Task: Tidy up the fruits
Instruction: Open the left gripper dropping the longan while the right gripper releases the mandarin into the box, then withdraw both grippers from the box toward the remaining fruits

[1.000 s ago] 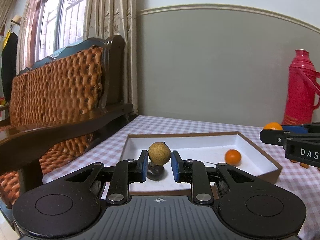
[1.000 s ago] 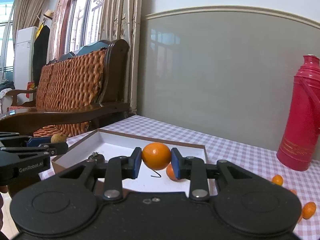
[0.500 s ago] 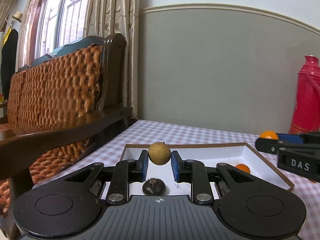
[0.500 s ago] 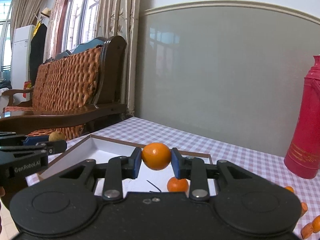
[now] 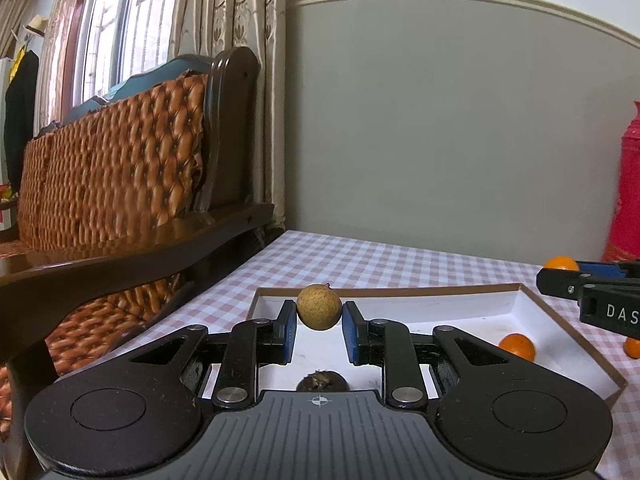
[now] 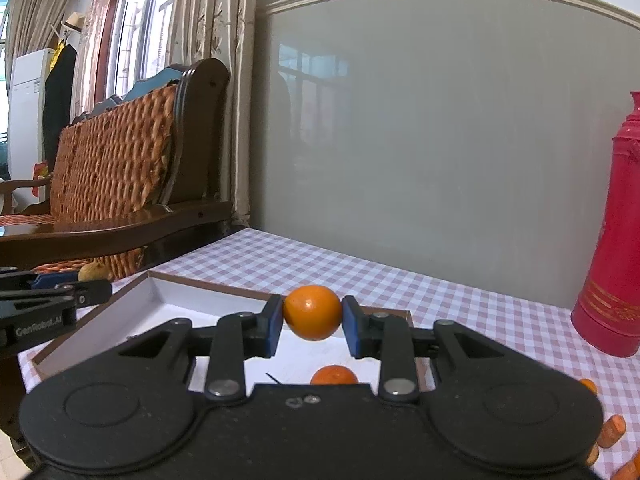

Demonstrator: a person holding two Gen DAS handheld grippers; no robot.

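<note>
Two fruits already lie in the white tray (image 5: pixel 472 308); left gripper (image 5: pixel 319 322) clamps a brown fruit (image 5: pixel 319 306), right gripper (image 6: pixel 313 322) an orange (image 6: pixel 313 312); more oranges (image 6: pixel 612 432) wait outside.

You held a rough, matt tan fruit (image 5: pixel 319 306) and a smooth, glossy orange (image 6: pixel 312 312) above the matt white tray (image 5: pixel 472 307), which sat on checked cloth (image 5: pixel 360 260) beside the polished dark wooden bench (image 5: pixel 132 248) and its woven backrest (image 5: pixel 116 160).
</note>
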